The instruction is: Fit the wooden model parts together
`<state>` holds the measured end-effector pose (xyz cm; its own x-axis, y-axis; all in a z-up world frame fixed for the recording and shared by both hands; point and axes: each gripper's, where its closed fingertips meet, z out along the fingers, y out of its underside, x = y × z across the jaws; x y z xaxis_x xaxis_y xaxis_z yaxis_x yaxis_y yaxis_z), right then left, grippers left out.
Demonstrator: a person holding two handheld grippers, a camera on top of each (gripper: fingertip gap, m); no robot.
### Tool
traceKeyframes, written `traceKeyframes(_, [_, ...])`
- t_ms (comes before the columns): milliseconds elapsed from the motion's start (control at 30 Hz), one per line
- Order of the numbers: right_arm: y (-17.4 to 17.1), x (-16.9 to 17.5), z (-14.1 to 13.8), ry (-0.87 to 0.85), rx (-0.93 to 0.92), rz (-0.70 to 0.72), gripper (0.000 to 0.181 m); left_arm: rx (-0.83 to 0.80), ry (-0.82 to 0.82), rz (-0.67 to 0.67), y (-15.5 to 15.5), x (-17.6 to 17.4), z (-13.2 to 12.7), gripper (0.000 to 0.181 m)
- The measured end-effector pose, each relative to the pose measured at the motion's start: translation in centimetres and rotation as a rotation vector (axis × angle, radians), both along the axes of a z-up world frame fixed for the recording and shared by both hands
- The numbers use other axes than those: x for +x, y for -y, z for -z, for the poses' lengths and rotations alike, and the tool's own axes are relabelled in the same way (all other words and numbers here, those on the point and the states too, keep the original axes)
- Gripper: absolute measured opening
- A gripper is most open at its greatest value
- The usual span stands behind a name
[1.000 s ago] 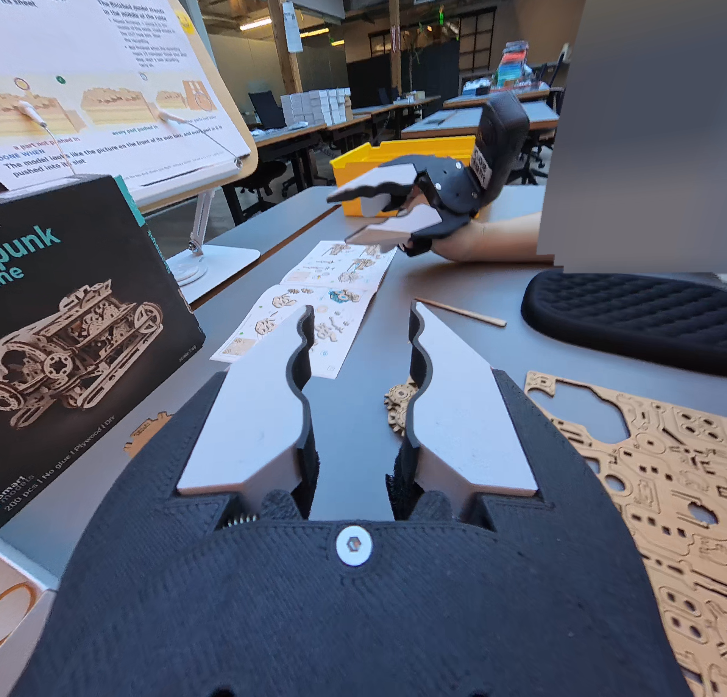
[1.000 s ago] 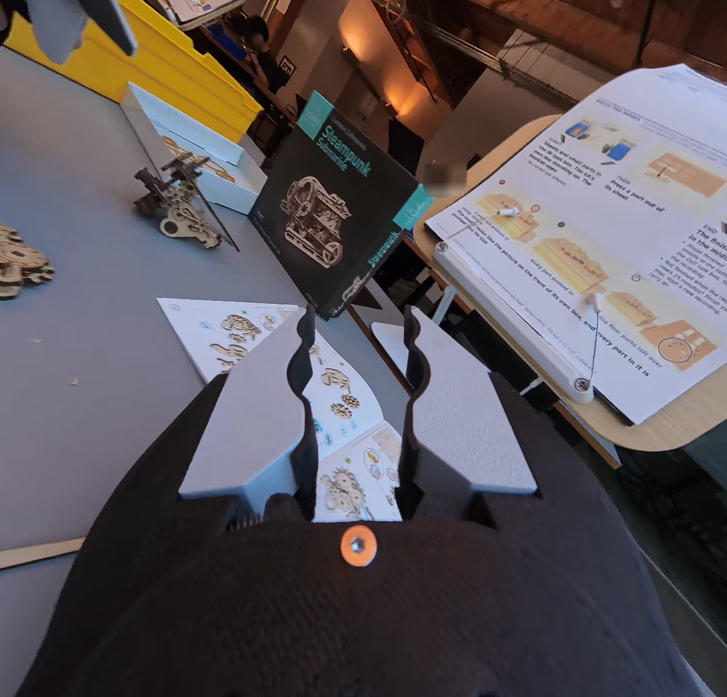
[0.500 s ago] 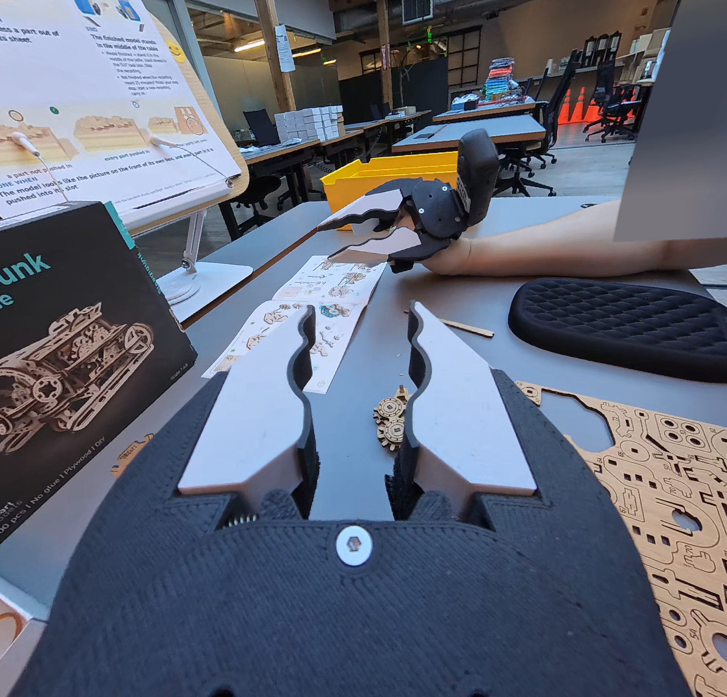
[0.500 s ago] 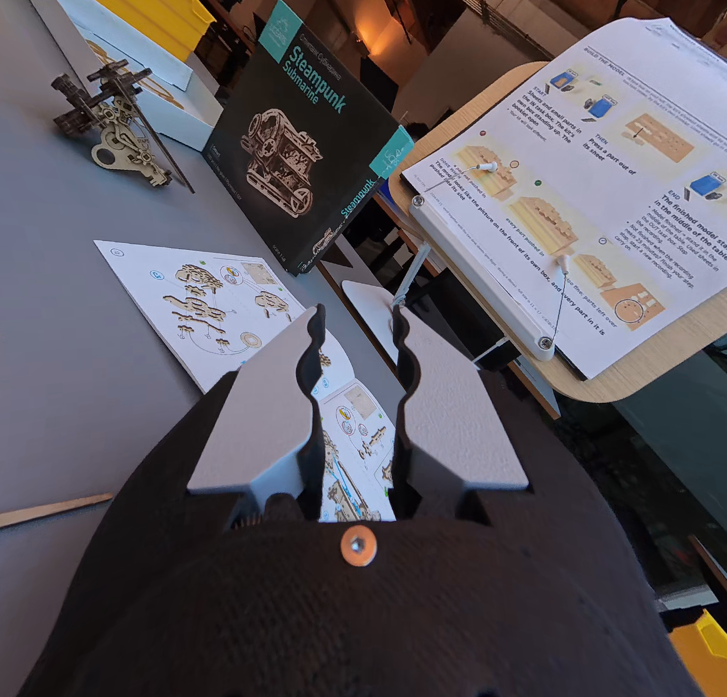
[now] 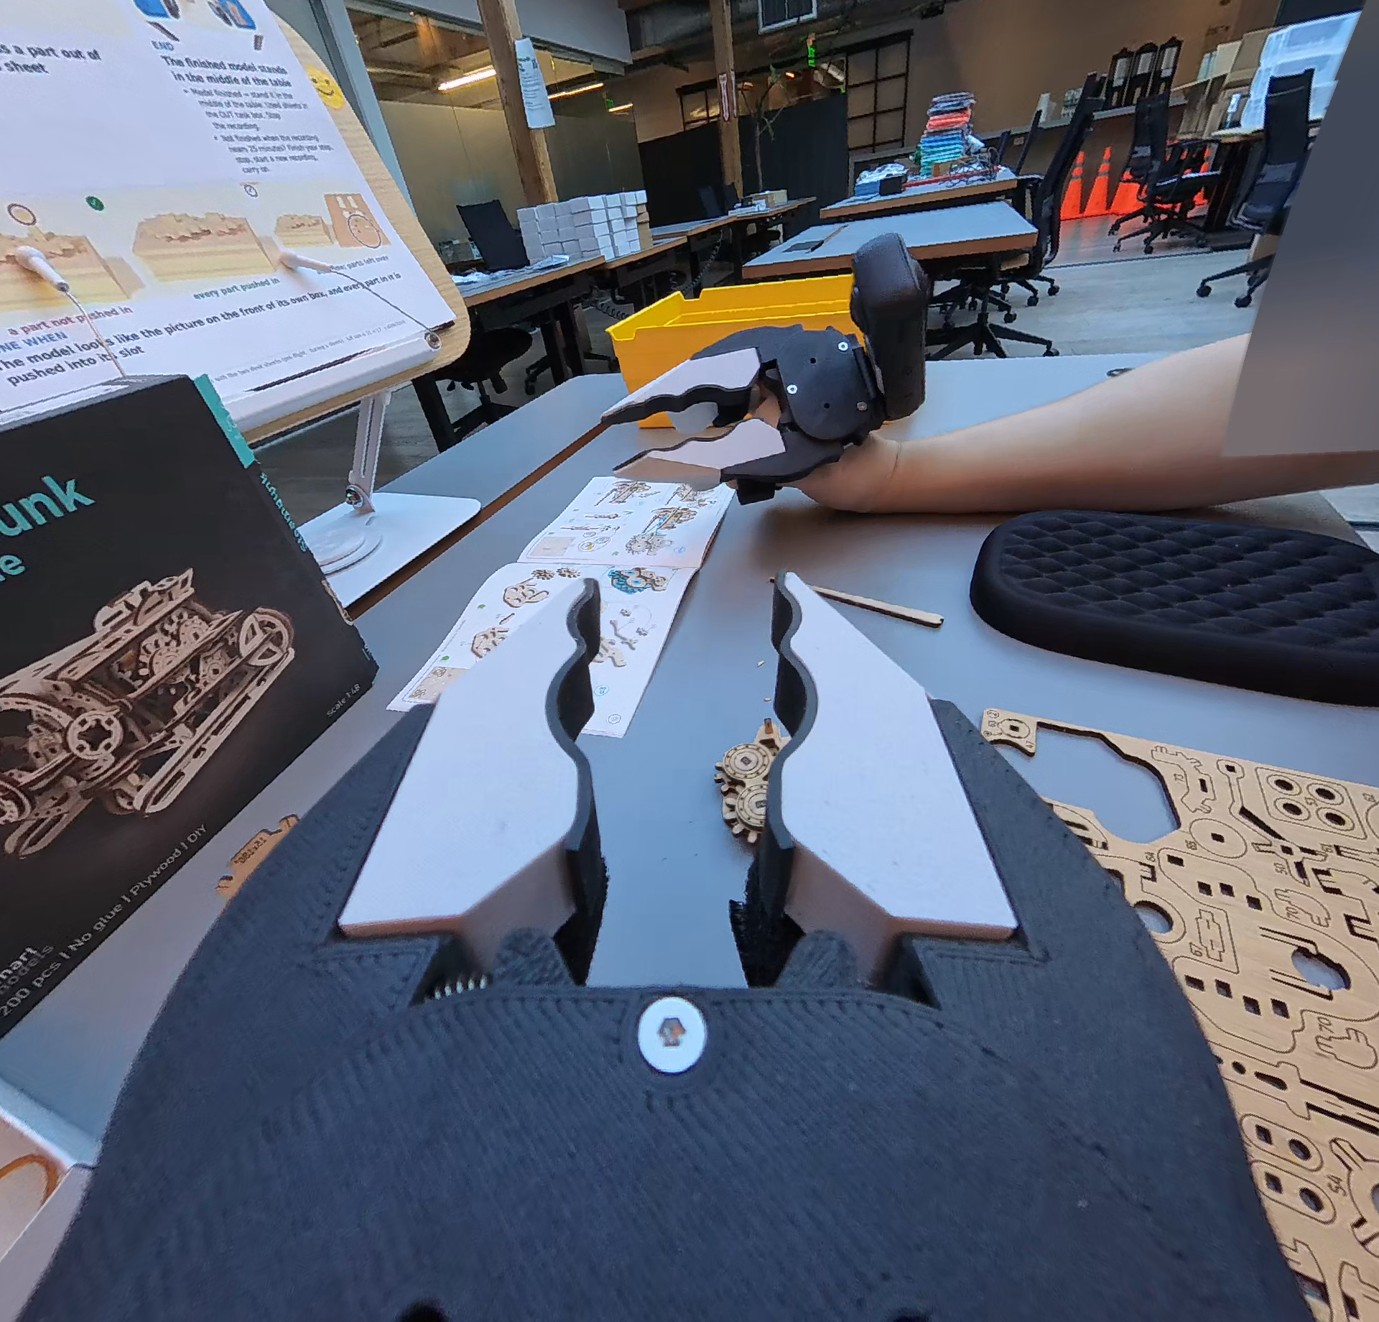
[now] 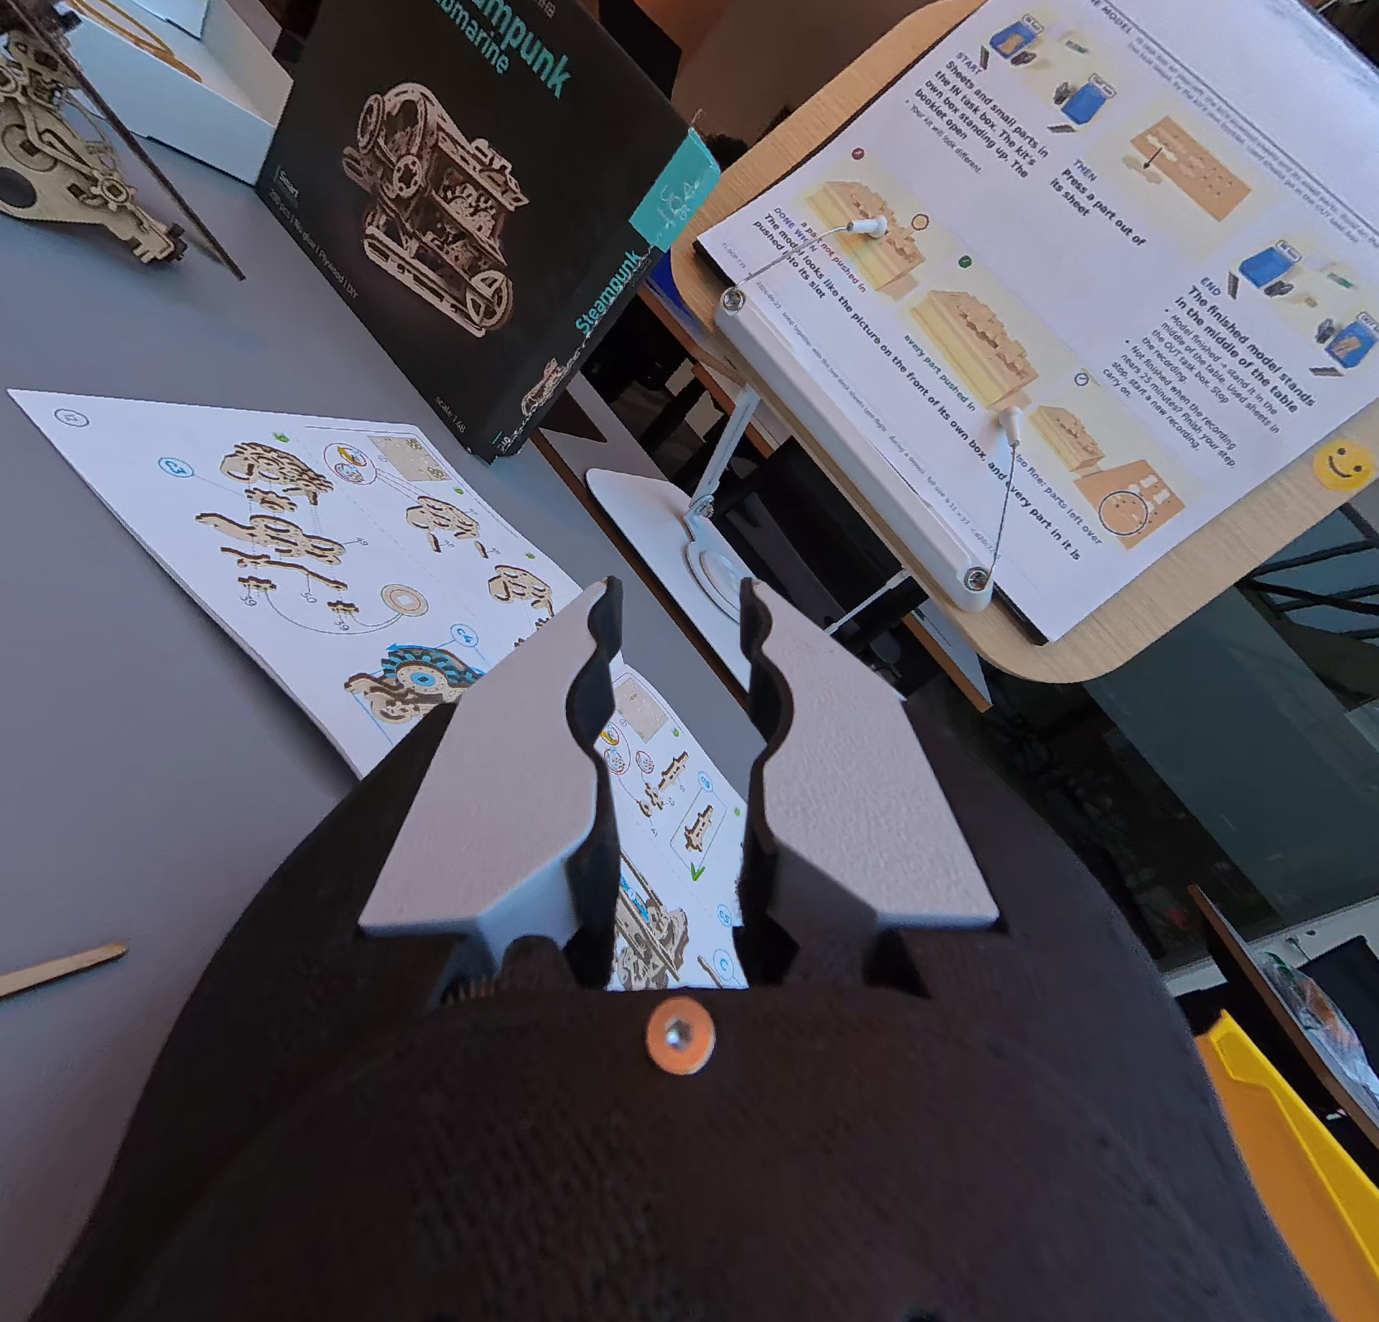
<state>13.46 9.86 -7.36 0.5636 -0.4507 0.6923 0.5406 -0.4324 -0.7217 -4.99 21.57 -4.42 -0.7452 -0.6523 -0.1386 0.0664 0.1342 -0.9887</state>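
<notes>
My left gripper (image 5: 683, 592) is open and empty, low over the grey table. A small wooden gear assembly (image 5: 746, 778) lies on the table just inside its right finger (image 5: 858, 764). A laser-cut plywood parts sheet (image 5: 1231, 875) lies to the right. My right gripper (image 6: 679, 592) is open and empty above the near edge of the open instruction booklet (image 6: 298, 540). It also shows in the left wrist view (image 5: 615, 446), held in a hand over the booklet (image 5: 597, 599). A partly built wooden model (image 6: 67, 166) stands at the far left.
The black kit box (image 5: 149, 652) stands on the left, with a document stand (image 5: 186, 166) behind it. A black padded mat (image 5: 1194, 607), a thin wooden stick (image 5: 873, 603) and a yellow bin (image 5: 716, 323) lie beyond. A white box tray (image 6: 149, 92) sits behind the model. My right fingertips sit around 25 cm from my left ones.
The right gripper has swung toward the booklet and document stand, its jaws narrowed slightly, and the model has slid to its view's upper left. The left gripper has drawn back, uncovering the gear assembly.
</notes>
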Motion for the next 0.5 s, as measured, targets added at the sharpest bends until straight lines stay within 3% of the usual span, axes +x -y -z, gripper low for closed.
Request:
traceKeyframes(200, [0.0, -4.7, -0.9, 0.062, -0.087, -0.101, 0.028, 0.01, -0.003, -0.008, -0.5, 0.0, 0.1, 0.043])
traceKeyframes(367, [-3.0, -12.8, 0.7, -0.182, -0.251, -0.341, 0.027, 0.044, -0.016, 0.003, -0.1, 0.0, 0.7, 0.043])
traceKeyframes(500, [-3.6, -20.7, 3.6, -0.401, -0.374, -0.536, 0.024, 0.059, -0.012, 0.007, 0.2, -0.1, 0.8, 0.043])
